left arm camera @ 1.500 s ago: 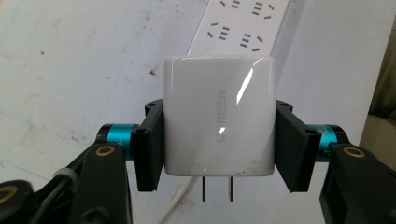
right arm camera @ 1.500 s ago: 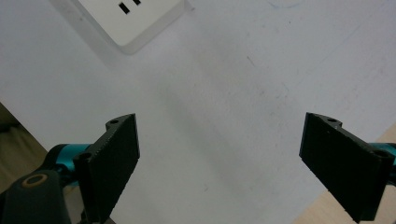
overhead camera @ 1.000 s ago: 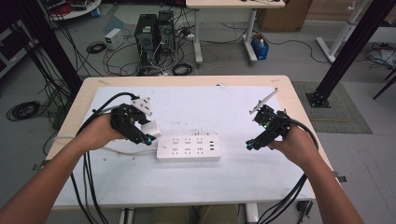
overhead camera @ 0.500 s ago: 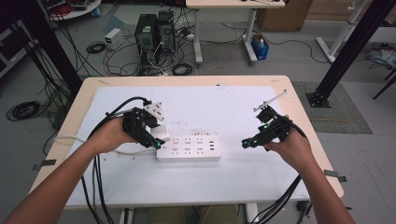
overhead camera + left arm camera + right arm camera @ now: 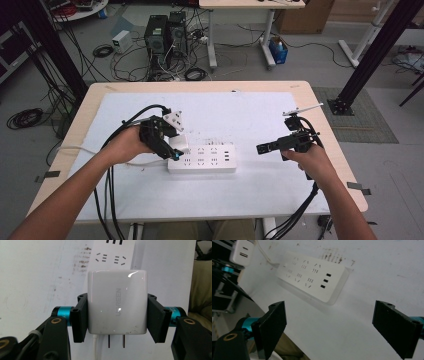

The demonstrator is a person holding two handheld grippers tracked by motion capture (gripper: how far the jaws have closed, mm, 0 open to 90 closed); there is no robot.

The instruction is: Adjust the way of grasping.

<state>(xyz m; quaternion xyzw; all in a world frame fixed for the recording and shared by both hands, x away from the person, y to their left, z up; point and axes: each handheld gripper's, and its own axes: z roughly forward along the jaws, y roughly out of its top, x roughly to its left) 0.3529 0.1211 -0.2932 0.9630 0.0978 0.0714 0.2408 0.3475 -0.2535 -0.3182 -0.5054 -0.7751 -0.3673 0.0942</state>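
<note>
The USB charger is glossy white, with pale grey "UGREEN" lettering down its face and two dark metal prongs at its lower edge. The left claw has matt black pads, turquoise metallic collars behind them and brass-coloured screw heads in its black body. The power strip is white, patterned with rows of small dark socket slots and three black rectangular ports at one end. The right claw is black too, with the same turquoise collar and a brass-coloured ring. The table wears a white cover flecked with brownish smudges, and its bare edge is light wood.
</note>
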